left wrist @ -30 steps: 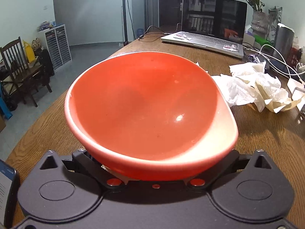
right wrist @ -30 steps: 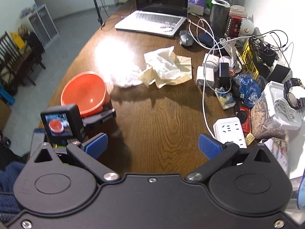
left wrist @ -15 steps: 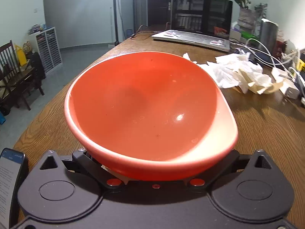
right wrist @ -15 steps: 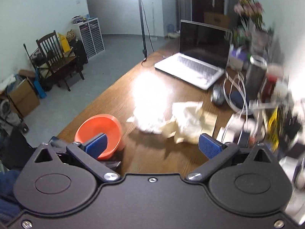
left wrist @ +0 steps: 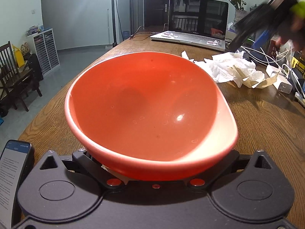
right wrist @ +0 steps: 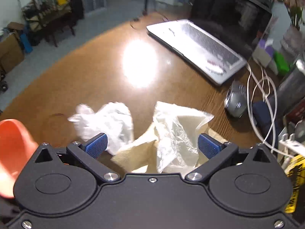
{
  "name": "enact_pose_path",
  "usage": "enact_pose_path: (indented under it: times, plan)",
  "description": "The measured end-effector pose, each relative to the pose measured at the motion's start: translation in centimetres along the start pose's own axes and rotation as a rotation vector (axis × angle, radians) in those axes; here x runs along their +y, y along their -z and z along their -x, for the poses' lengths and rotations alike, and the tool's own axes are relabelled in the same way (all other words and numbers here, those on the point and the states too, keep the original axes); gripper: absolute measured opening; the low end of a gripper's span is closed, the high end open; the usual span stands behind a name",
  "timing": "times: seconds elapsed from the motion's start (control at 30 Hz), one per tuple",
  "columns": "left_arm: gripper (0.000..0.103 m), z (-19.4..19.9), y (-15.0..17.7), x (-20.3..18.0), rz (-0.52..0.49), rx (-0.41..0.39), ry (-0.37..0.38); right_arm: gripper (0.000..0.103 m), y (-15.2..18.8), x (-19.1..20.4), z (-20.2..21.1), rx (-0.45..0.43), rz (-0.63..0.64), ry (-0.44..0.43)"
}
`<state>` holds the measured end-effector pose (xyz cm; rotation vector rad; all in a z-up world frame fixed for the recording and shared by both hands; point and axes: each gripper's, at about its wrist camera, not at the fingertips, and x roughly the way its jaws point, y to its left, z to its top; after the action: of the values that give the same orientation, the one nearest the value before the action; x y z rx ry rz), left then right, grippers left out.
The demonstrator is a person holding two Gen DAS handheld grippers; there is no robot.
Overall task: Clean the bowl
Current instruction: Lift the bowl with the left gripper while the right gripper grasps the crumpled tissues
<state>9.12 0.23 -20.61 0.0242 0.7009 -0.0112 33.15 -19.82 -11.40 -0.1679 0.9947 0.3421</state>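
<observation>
An orange bowl (left wrist: 150,110) fills the left wrist view, tilted towards me, with a few small specks and water marks inside. My left gripper (left wrist: 154,179) is shut on its near rim; the fingertips are hidden under the bowl. The bowl's edge also shows in the right wrist view (right wrist: 13,148) at the far left. My right gripper (right wrist: 152,146) is open, its blue pads (right wrist: 96,146) on either side of crumpled paper towels (right wrist: 171,137) on the wooden table (right wrist: 95,87). The same paper towels (left wrist: 234,70) lie behind the bowl, with the blurred right gripper (left wrist: 263,21) above them.
An open laptop (left wrist: 196,28) sits at the back of the table. White cables (right wrist: 263,95), a mouse (right wrist: 235,103), chargers and boxes crowd the right side. A phone (left wrist: 13,181) lies at the near left edge. A chair (left wrist: 11,76) stands on the floor to the left.
My right gripper has dropped and moved forward until the paper towels lie between its open fingers. The left gripper has turned a little with the bowl, still holding it.
</observation>
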Motion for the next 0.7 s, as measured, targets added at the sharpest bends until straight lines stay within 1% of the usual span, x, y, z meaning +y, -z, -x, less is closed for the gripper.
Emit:
enact_pose_path:
  times: [0.07,0.1,0.13,0.2,0.27,0.37,0.4,0.43,0.47,0.5,0.63,0.7]
  plan:
    - [0.098,0.0,0.1,-0.1,-0.003,-0.001,0.001,0.101,0.0,-0.4,-2.5,0.038,-0.062,-0.038]
    - [0.099,-0.1,0.0,-0.2,-0.007,-0.001,0.004,0.101,0.3,-0.3,-3.9,0.065,-0.063,-0.027]
    - [0.099,-0.2,0.0,-0.2,-0.007,-0.001,0.007,0.103,0.8,-0.3,-5.0,0.06,-0.066,-0.015]
    - [0.098,-0.2,0.0,-0.2,-0.007,-0.001,0.009,0.103,1.4,-0.3,-6.9,0.038,-0.064,-0.001]
    - [0.098,-0.2,0.0,-0.2,-0.006,-0.001,0.011,0.103,1.8,-0.4,-8.6,0.034,-0.052,-0.004]
    - [0.098,-0.2,0.1,-0.2,-0.013,-0.001,0.021,0.101,2.3,-0.4,-10.7,0.036,-0.037,0.008]
    - [0.098,-0.3,0.1,-0.3,-0.015,-0.001,0.024,0.087,2.4,-0.4,-11.4,0.037,-0.032,0.013]
    - [0.098,-0.3,0.1,-0.3,-0.016,-0.001,0.026,0.07,2.6,-0.4,-12.2,0.037,-0.028,0.017]
    - [0.098,-0.3,0.2,-0.3,-0.018,-0.001,0.028,0.005,2.7,-0.4,-12.9,0.038,-0.023,0.021]
    - [0.098,-0.3,0.2,-0.4,-0.02,0.0,0.031,0.001,2.9,-0.5,-13.6,0.038,-0.018,0.025]
    - [0.098,-0.4,0.3,-0.5,-0.027,0.006,0.038,0.001,3.5,-0.3,-15.8,0.048,-0.008,0.051]
    - [0.099,-0.4,0.2,-0.3,-0.029,0.008,0.038,0.001,4.2,-0.2,-16.9,0.051,-0.007,0.048]
